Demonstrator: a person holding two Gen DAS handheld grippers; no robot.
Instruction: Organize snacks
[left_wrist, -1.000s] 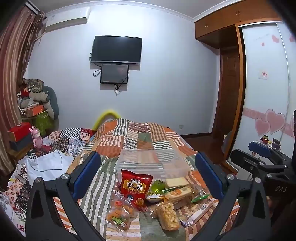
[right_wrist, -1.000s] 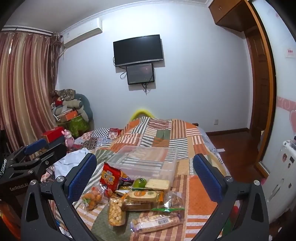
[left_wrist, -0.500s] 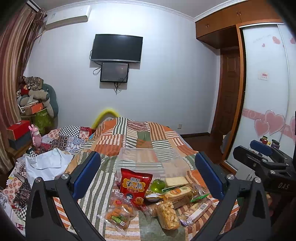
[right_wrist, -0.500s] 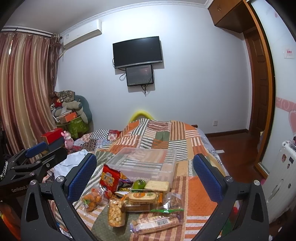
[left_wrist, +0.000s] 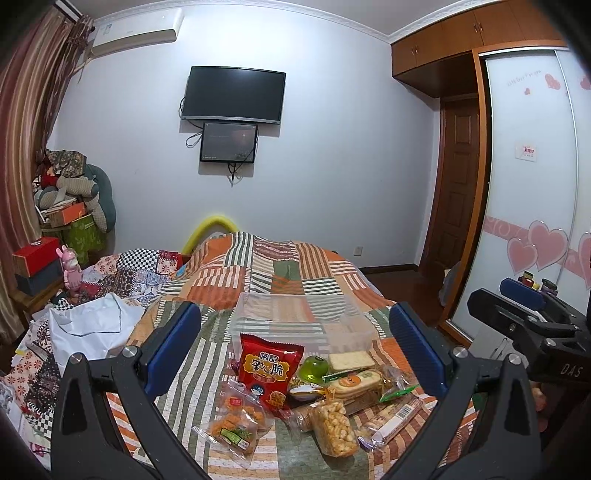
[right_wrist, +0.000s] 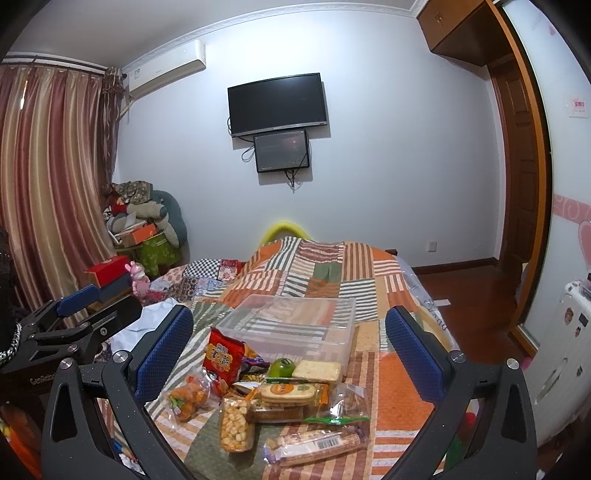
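Snacks: a loose pile on the bed's near end, just in front of the bin; none sits inside it.
Bin (left_wrist: 301, 319): clear plastic, lidless, on the quilt toward the middle of the bed, its long side facing the pile.
Red bag (left_wrist: 269, 363): propped upright at the bin's near left corner, touching its wall.
Green cup (left_wrist: 314, 369): right of the red bag, beside the cracker pack (left_wrist: 345, 360), both close to the bin's front wall.
Puff bag (left_wrist: 334, 424): clear, at the near edge of the pile.
Orange bag (left_wrist: 234, 422): clear, left of the puff bag, lying flat.
Barcode pack (right_wrist: 317, 443): long, nearest the bed's near edge in the right view.
Left gripper (left_wrist: 295, 347): released, blue pads wide apart, raised above the pile, grasping nothing.
Right gripper (right_wrist: 290, 343): released likewise, pads spread either side of the bin and pile, held clear of them.
Quilt (left_wrist: 273, 266): orange, green and white striped patchwork, covering the bed.
Bed's left side: a white cloth (left_wrist: 92, 326) and checked fabrics, rumpled.
Wall: white, with a dark TV (left_wrist: 234, 94) and a smaller screen (left_wrist: 228, 142) beneath it.
Room's left: striped curtain (right_wrist: 48, 177) and a heap of boxes and cushions in the corner.
Room's right: wooden door (left_wrist: 456, 184) and a wardrobe panel with pink hearts.
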